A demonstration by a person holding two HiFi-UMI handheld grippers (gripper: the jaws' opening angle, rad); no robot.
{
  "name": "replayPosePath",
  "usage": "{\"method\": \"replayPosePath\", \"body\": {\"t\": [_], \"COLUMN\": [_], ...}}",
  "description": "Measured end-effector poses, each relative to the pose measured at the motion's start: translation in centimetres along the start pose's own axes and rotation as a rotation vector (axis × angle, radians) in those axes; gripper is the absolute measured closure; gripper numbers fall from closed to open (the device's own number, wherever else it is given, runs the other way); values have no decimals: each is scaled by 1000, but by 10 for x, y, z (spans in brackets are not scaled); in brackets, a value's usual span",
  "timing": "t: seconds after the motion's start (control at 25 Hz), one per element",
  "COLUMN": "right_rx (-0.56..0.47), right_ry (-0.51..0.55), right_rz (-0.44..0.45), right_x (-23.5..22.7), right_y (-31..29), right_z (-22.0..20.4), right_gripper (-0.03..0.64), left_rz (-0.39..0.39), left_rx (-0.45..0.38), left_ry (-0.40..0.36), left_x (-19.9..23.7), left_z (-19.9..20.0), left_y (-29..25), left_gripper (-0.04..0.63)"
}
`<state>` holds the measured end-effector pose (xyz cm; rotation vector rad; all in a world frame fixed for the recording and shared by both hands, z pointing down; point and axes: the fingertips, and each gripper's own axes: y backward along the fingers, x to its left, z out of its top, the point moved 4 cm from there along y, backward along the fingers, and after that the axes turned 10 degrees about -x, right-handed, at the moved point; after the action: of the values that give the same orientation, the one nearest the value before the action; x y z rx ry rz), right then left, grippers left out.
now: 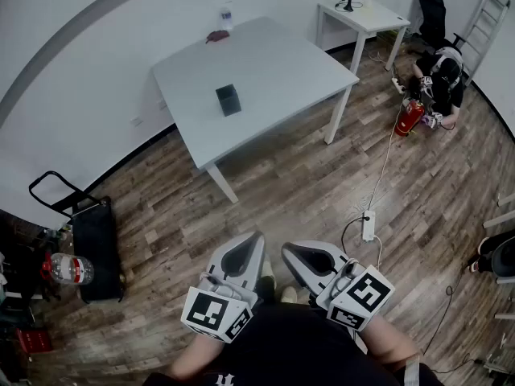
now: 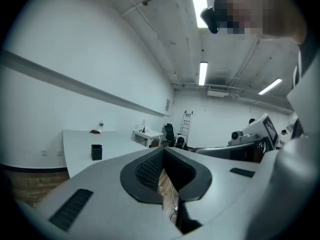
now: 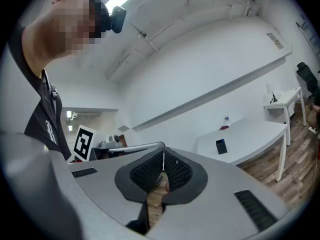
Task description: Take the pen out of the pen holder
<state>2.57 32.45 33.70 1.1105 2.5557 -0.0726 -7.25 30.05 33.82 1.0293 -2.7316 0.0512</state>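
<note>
A small black pen holder [image 1: 228, 100] stands upright near the middle of the white table [image 1: 273, 63], far ahead of both grippers. It also shows as a dark box in the left gripper view [image 2: 96, 152] and the right gripper view [image 3: 221, 146]. The pen in it is too small to make out. My left gripper [image 1: 257, 238] and right gripper [image 1: 286, 249] are held side by side close to the body, over the wooden floor. The left gripper [image 2: 162, 156] is shut with nothing in it. The right gripper [image 3: 163, 157] is also shut and empty.
On the table's far edge are a water bottle [image 1: 226, 16] and a small red thing [image 1: 216, 35]. A small white desk [image 1: 366, 14], a ladder [image 1: 485, 21], a seated person [image 1: 441, 75] and a red extinguisher [image 1: 410, 117] are at the right. A power strip [image 1: 368, 226] lies on the floor, a black cart [image 1: 95, 248] at left.
</note>
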Motion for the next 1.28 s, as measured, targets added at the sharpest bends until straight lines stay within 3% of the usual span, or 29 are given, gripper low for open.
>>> {"method": "replayPosePath", "body": {"t": [0.48, 0.84, 1.08, 1.28], "right_rx": [-3, -13, 1, 2], "right_ry": [15, 29, 15, 1], "right_rz": [-22, -92, -96, -33], "right_x": [-44, -77, -102, -136], "right_y": [-86, -131, -147, -169], "right_z": [14, 26, 29, 34], "right_gripper": [601, 601, 601, 601], "left_rz": [-18, -53, -40, 18], "left_rx": [-11, -15, 10, 21], "left_ry": [-9, -21, -12, -40], "left_x": [89, 141, 156, 175], "left_z": [17, 22, 15, 14], "left_y": [-63, -110, -134, -163], "left_gripper": [591, 591, 591, 591]}}
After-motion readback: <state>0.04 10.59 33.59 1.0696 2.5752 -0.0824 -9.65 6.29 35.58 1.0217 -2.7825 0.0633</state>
